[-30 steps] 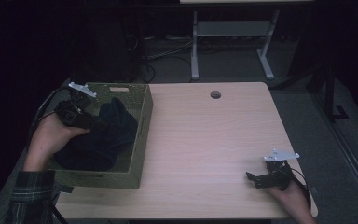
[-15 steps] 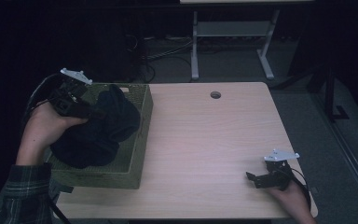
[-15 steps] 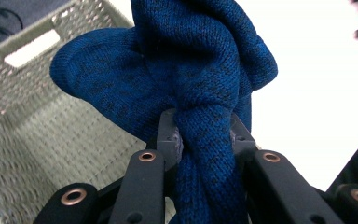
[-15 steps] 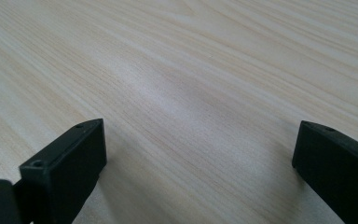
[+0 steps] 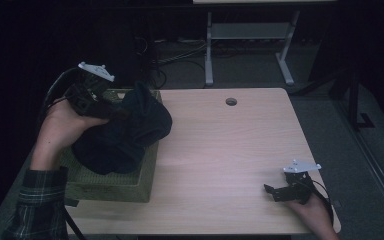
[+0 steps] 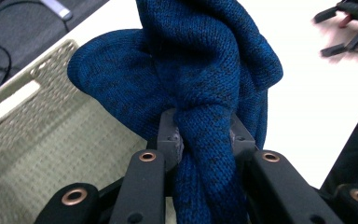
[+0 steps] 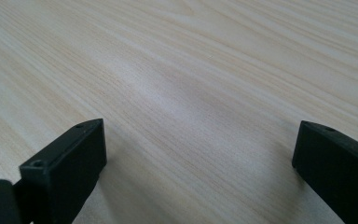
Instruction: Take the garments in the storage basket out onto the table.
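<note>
Light wood counter (image 5: 220,150), round cable hole (image 5: 231,101) near far edge. White frame legs (image 5: 245,45) on the floor behind it, dark cables (image 5: 180,55) beside them. Room dark.

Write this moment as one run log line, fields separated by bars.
left gripper: shut on blue knitted garment | over woven basket | right gripper: open, on wooden table
</note>
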Demonstrator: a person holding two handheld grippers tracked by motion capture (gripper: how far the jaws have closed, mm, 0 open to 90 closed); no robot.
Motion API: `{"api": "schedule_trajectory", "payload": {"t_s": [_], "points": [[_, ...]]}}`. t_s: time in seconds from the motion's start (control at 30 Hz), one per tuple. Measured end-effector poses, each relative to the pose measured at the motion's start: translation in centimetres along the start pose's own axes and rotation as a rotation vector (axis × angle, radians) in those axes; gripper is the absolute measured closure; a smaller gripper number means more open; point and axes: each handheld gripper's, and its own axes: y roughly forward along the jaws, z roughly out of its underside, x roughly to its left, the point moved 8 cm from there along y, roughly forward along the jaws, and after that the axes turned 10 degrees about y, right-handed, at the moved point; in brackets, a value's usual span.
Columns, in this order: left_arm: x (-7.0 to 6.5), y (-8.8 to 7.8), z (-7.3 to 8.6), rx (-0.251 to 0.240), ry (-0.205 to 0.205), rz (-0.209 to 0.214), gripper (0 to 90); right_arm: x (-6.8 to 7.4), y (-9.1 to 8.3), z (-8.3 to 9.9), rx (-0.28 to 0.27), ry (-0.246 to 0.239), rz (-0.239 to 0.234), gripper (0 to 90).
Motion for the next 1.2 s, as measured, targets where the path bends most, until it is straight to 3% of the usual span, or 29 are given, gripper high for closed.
{"api": "schedule_trajectory", "payload": {"t_s": [0.77,1.2], "points": [[-3.6,2.8,-6.3,-0.037,0.085,0.073,73.6,0.0,0.0,0.0,0.000,0.000,0.001,2.5],[-5.8,5.7,-9.7,-0.042,0.134,0.116,73.7,-0.1,0.0,-0.1,0.000,0.004,-0.002,2.9]]}}
